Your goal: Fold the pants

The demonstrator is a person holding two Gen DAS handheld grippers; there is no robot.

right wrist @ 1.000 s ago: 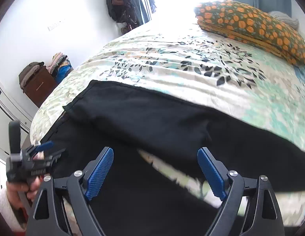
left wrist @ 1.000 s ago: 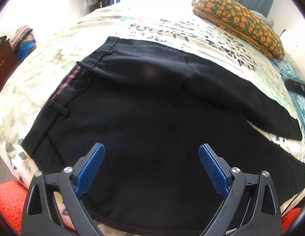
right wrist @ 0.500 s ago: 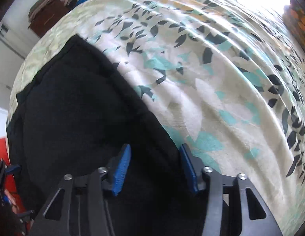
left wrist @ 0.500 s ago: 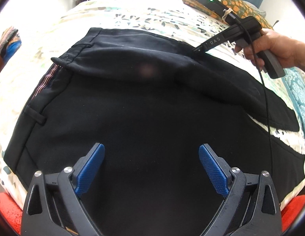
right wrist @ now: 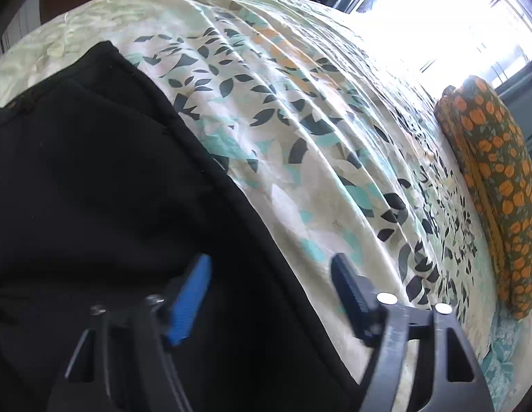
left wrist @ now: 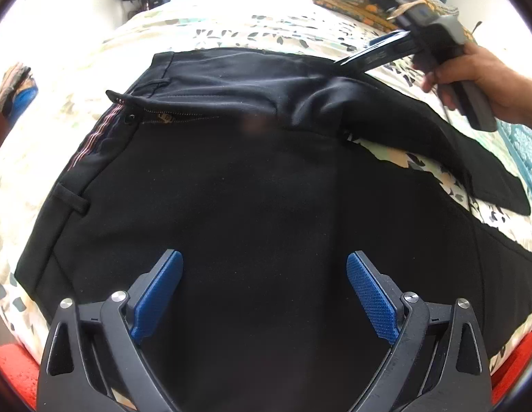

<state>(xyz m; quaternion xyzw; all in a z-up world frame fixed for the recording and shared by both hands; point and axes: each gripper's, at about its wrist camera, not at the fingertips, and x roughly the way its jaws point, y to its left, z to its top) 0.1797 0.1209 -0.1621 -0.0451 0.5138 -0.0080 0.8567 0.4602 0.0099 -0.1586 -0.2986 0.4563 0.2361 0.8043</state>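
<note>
On the bed [right wrist: 334, 158]: black pants [left wrist: 259, 213] spread flat.
Left hand-held gripper [left wrist: 264, 292]: released, hovering above the seat.
Right hand-held gripper [right wrist: 269, 295]: unclenched, straddling the far hem.
Risk: a shallow bite probably slips, bunching the fold.

Strong daylight is admitted from beyond the far end of the bed [left wrist: 231, 34], where both views are blown out to white glare. The black pants [left wrist: 266, 206] are rendered almost without detail, and a faint smudge is seen on them. Heavy fisheye bending and dark vignetting are shown around the bed; the right gripper [right wrist: 269, 285] is motion-blurred.
</note>
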